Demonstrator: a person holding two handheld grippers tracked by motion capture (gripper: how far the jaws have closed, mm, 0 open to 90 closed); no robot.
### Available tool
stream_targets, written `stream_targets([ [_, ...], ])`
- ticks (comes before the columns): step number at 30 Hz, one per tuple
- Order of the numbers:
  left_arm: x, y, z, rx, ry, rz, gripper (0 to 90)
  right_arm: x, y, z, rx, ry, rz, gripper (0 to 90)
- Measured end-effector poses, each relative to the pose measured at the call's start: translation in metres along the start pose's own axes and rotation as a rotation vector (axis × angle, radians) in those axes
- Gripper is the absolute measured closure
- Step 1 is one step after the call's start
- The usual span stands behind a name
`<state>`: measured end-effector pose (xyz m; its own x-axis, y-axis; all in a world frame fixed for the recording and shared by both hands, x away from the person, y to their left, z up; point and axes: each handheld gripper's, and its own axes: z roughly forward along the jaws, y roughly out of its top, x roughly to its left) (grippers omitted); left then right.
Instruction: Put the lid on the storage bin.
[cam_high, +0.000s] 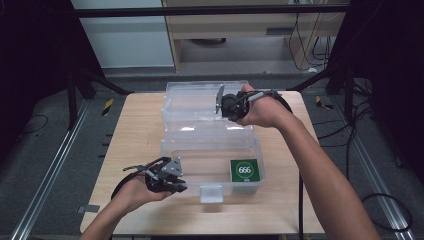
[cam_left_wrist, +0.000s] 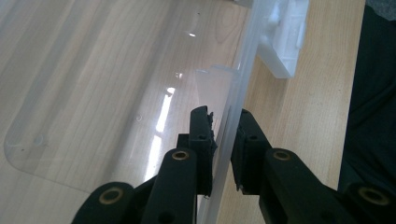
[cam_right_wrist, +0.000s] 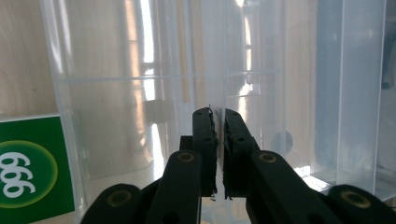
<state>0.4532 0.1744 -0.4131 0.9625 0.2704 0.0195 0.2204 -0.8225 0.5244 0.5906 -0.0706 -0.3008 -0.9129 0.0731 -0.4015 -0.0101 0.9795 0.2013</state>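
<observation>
With the left claw clamped on the box wall at seven o'clock and the right claw pinching the open lid at twelve, swinging it shut likely comes next.

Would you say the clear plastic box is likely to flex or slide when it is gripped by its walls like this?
The clear plastic box looks thin-walled, so its wall would probably flex a little where the left gripper pinches it. Its glossy surface may be slippery on the wooden table. Holding just a green packet, it is likely light, so the open lid clamped by the right gripper might tip it backward.
</observation>
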Motion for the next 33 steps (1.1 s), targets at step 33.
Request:
stream_targets([
  [33, -0.005, -0.001, 0.002, -0.011, 0.061, -0.012, 78.1, 0.014, 0.001, -0.016, -0.039, 0.015, 0.013, 88.6],
])
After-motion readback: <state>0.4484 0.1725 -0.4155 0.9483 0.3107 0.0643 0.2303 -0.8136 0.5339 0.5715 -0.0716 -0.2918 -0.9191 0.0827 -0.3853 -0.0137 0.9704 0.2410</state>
